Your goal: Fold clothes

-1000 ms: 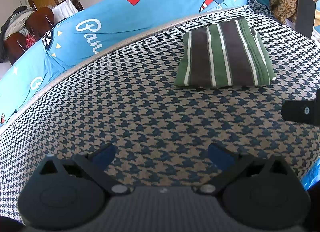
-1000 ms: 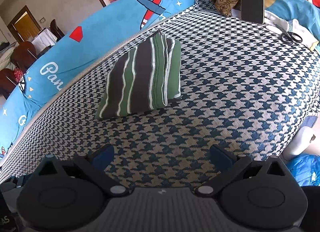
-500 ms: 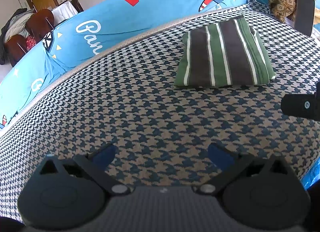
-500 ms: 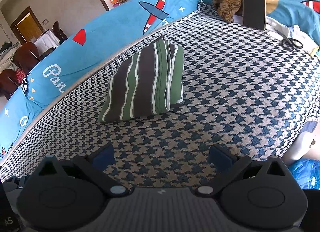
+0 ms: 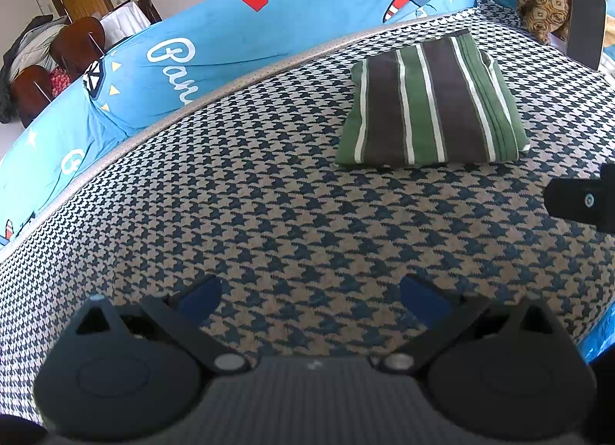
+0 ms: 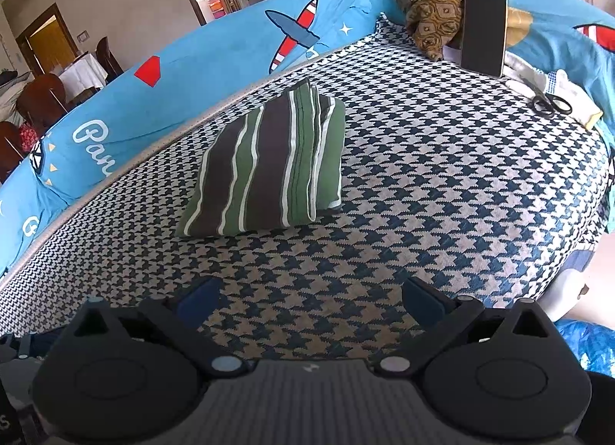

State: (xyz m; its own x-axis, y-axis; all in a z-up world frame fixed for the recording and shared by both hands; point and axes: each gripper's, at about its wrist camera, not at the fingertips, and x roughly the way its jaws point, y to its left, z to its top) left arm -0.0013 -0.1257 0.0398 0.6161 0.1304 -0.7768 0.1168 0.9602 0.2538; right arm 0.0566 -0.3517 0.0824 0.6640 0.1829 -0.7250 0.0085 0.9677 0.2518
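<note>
Reading "Pan" in white script on blue cushion (image 5: 215, 41) behind folded striped garment (image 5: 430, 107)

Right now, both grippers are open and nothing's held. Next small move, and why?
Probably keep both back and call this garment done. The striped shirt already lies as a compact folded rectangle on the checked cover, and the left gripper and right gripper are open, empty and short of it. If another piece is due, the brown cloth at the far end looks like the only candidate.
</note>
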